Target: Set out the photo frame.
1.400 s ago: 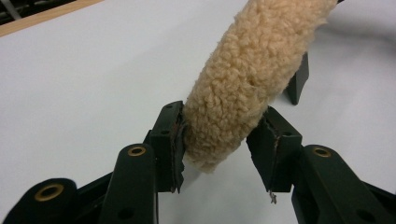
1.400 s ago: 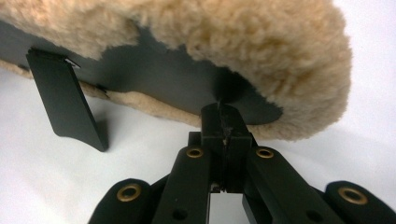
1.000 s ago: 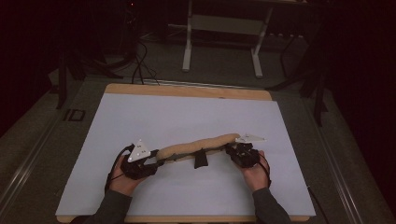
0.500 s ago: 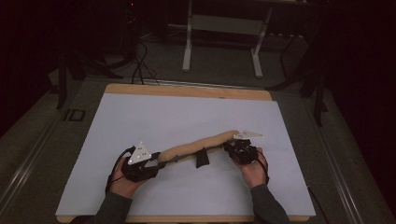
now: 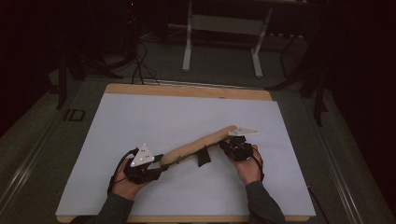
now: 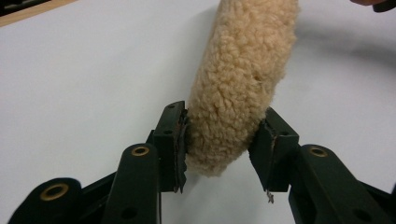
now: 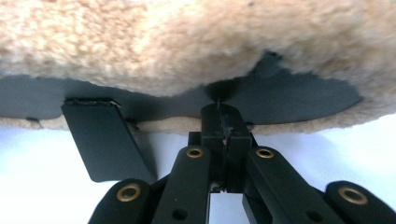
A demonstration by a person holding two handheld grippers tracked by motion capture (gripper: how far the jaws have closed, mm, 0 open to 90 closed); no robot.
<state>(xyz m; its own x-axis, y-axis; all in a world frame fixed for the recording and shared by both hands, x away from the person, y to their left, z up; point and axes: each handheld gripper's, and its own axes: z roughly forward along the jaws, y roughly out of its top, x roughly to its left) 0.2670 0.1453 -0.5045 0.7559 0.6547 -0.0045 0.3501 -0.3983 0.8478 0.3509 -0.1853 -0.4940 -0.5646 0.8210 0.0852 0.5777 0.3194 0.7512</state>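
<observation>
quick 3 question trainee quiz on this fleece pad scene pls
1. True or false: the left gripper has its jaws on either side of one end of the fleece pad.
2. What colour is the small strap hanging from the pad's middle? A) red B) black C) white
3. Fill in: in the right gripper view, the right gripper has its jaws closed together at the pad's dark ____, under the fleece.

Key:
1. True, both pads touch the fleece.
2. B
3. backing

Left gripper [image 5: 161, 164] fingers parted, right gripper [image 5: 223, 145] fingers pinched.
</observation>
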